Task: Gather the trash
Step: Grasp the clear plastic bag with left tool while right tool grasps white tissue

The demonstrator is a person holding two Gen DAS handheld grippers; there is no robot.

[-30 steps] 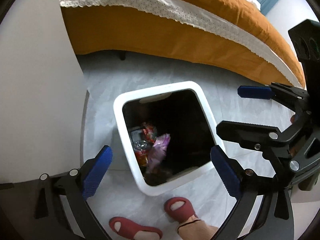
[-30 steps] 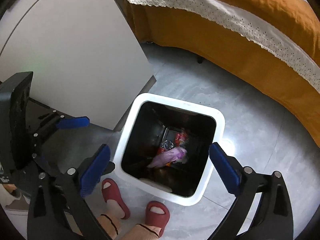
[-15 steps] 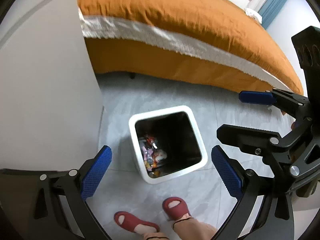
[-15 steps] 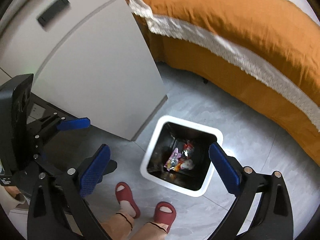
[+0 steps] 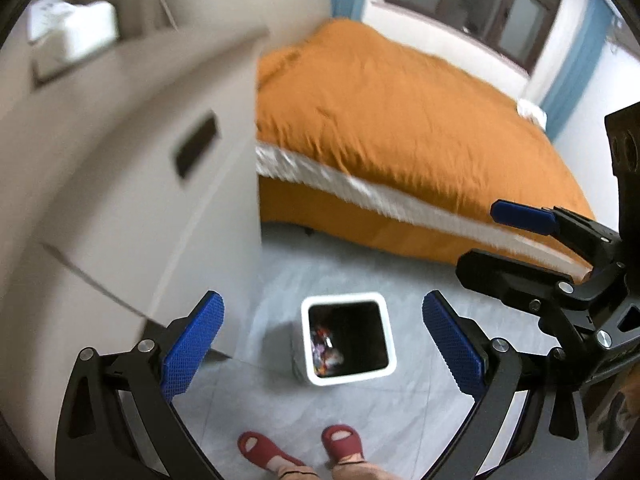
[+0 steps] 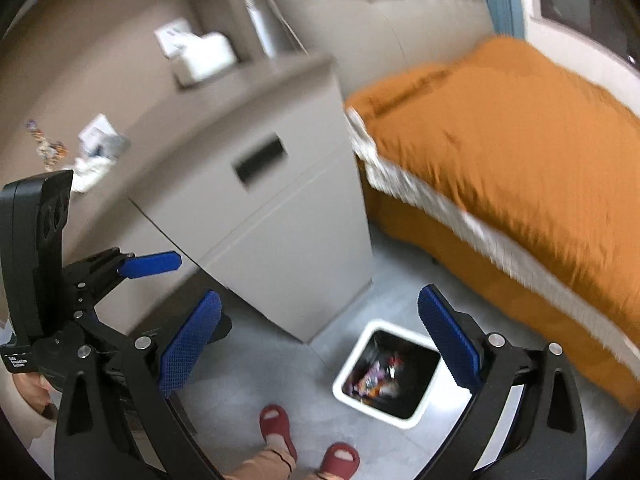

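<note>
A white square trash bin (image 5: pixel 386 346) (image 6: pixel 346 376) stands on the grey floor far below, with colourful wrappers (image 5: pixel 325 346) (image 6: pixel 376 376) lying inside. My left gripper (image 5: pixel 322 344) hangs high above it, open and empty. My right gripper (image 6: pixel 320 340) is open too, with nothing between its blue pads, and shows in the left wrist view at the right (image 5: pixel 476 236). More litter lies on the nightstand top: a crumpled white wrapper (image 6: pixel 98 142) and a small colourful scrap (image 6: pixel 46 148).
A beige nightstand (image 5: pixel 140 200) (image 6: pixel 280 208) stands left of the bin, with a white tissue box (image 6: pixel 202 58) on it. A bed with an orange cover (image 5: pixel 400 128) (image 6: pixel 500 152) runs along the right. A person's feet in red slippers (image 5: pixel 344 440) (image 6: pixel 276 420) stand near the bin.
Both grippers have risen well above the bin and tilted up, so the bin looks much smaller. The nightstand top, the headboard and the window have come into view. Both stay open.
</note>
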